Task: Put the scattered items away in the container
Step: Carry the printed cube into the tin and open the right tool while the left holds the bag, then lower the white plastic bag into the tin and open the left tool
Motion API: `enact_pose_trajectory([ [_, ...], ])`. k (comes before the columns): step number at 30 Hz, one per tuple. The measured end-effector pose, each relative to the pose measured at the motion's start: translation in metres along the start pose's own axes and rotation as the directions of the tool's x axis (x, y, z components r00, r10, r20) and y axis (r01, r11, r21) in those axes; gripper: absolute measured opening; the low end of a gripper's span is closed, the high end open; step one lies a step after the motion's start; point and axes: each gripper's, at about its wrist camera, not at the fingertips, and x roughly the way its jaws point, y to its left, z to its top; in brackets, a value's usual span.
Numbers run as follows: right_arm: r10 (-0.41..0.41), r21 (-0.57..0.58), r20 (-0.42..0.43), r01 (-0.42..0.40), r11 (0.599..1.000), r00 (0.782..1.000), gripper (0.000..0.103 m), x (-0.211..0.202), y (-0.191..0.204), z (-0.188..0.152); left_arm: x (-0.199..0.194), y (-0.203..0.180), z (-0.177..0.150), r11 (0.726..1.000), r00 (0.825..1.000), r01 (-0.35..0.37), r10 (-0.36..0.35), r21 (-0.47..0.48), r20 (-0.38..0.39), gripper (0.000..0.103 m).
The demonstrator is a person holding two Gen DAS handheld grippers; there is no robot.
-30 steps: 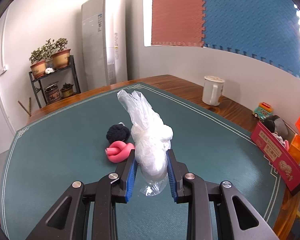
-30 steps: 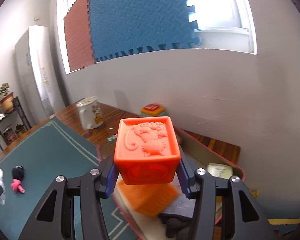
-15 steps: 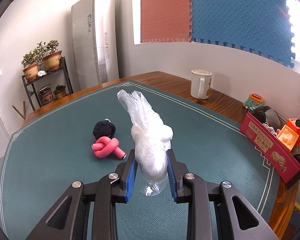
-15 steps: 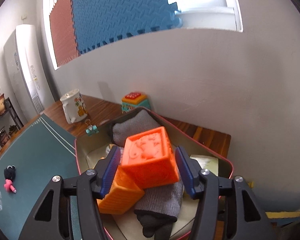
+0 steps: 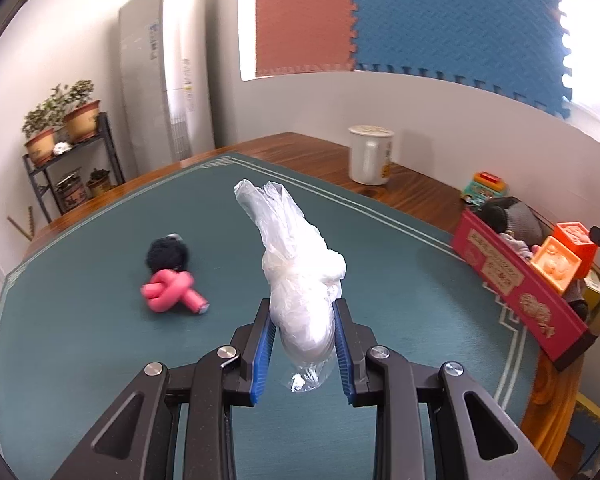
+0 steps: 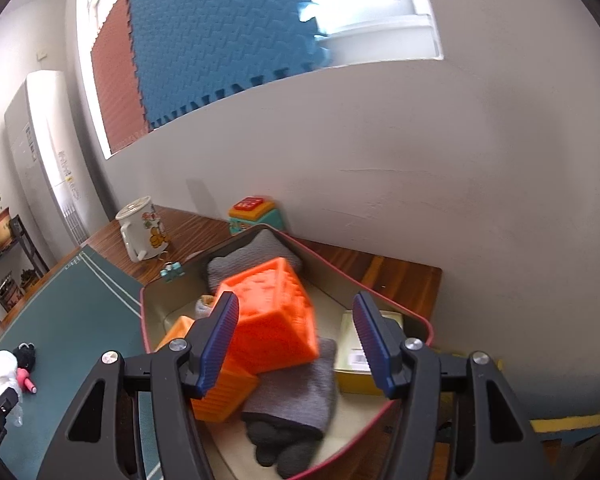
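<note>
At the table (image 5: 100,320) corner, our right tongs (image 6: 296,340) are opening over the box (image 6: 142,312), cube (image 6: 276,320) freed; left tongs (image 5: 302,356) pinch the bag (image 5: 300,280); knot (image 5: 172,290) and pompom (image 5: 167,252) remain.

A thin, crinkled, glossy plastic bag (image 5: 304,276), a matt green felt-like mat (image 5: 100,340) on a polished wooden table (image 5: 416,196), a rubbery embossed orange block (image 6: 272,316) on grey knitted cloth (image 6: 296,396), and a glazed mug (image 6: 142,232).
</note>
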Motion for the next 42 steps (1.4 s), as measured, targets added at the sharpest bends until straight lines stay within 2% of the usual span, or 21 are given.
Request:
enact_pose_trajectory([
  [7,0.02,0.041,0.0,-0.02,0.999,1.0,0.065,-0.001,-0.026,-0.006,0.011,-0.058,0.022,0.989,0.992,0.127,-0.126,0.07,-0.024,0.03],
  [15,0.054,0.026,0.006,-0.054,0.998,0.999,0.068,0.0,-0.035,-0.009,0.028,-0.131,0.055,0.95,0.958,0.285,-0.28,0.128,-0.058,0.03],
  [21,0.079,0.035,0.0,-0.079,0.996,0.997,0.069,0.002,-0.044,-0.008,0.05,-0.166,0.075,0.92,0.925,0.376,-0.364,0.114,-0.109,0.03],
  [29,0.102,0.033,-0.001,-0.102,0.994,0.995,0.069,0.004,-0.046,-0.008,0.075,-0.193,0.085,0.894,0.895,0.434,-0.413,0.113,-0.167,0.031],
  [32,0.105,0.028,0.001,-0.105,0.994,0.994,0.069,0.004,-0.045,-0.008,0.08,-0.194,0.083,0.891,0.889,0.442,-0.42,0.105,-0.183,0.043],
  [33,0.106,0.028,0.002,-0.106,0.994,0.994,0.069,0.004,-0.045,-0.008,0.08,-0.193,0.082,0.892,0.89,0.441,-0.419,0.103,-0.179,0.054],
  [34,0.108,0.028,0.001,-0.108,0.994,0.994,0.069,0.004,-0.044,-0.008,0.079,-0.192,0.082,0.895,0.893,0.435,-0.415,0.102,-0.171,0.056],
  [42,0.124,0.014,-0.01,-0.123,0.992,0.992,0.069,0.007,-0.035,-0.006,0.073,-0.173,0.083,0.91,0.907,0.408,-0.395,0.077,-0.144,0.056],
])
